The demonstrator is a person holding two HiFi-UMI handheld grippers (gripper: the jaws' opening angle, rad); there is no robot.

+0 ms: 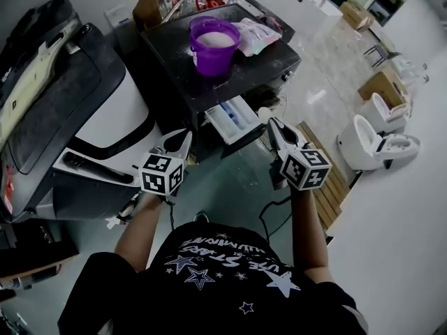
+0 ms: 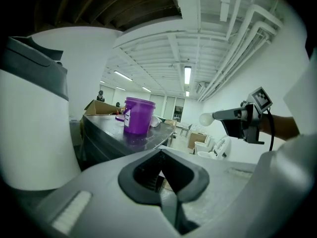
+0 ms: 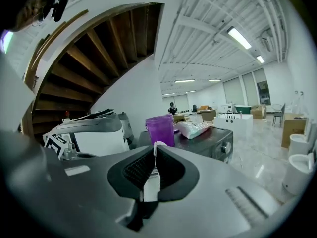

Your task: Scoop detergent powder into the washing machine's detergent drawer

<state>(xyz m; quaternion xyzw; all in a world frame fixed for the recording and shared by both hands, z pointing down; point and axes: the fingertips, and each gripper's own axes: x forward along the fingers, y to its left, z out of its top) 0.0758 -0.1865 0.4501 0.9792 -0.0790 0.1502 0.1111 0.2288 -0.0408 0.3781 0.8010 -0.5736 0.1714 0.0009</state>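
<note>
Handle of white plastic scoop [image 1: 264, 114] pinched in right tongs [image 1: 273, 123], presumably to dip bowl in purple powder tub [image 1: 214, 47]; left tongs [image 1: 182, 138] closed, empty; white detergent drawer [image 1: 231, 121] open.

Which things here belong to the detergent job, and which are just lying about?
Job: purple plastic bucket of powder, open white detergent drawer, white scoop in right gripper.
Lying about: brown cardboard box, pink-and-white pouch, white toilet.

A powder-filled purple tub [image 1: 213, 47] is sitting on the washing machine [image 1: 174, 51] — drawer [image 1: 234, 119] jutting open. The right gripper [image 1: 274, 128] is pinching the white scoop [image 3: 150, 180].
</note>
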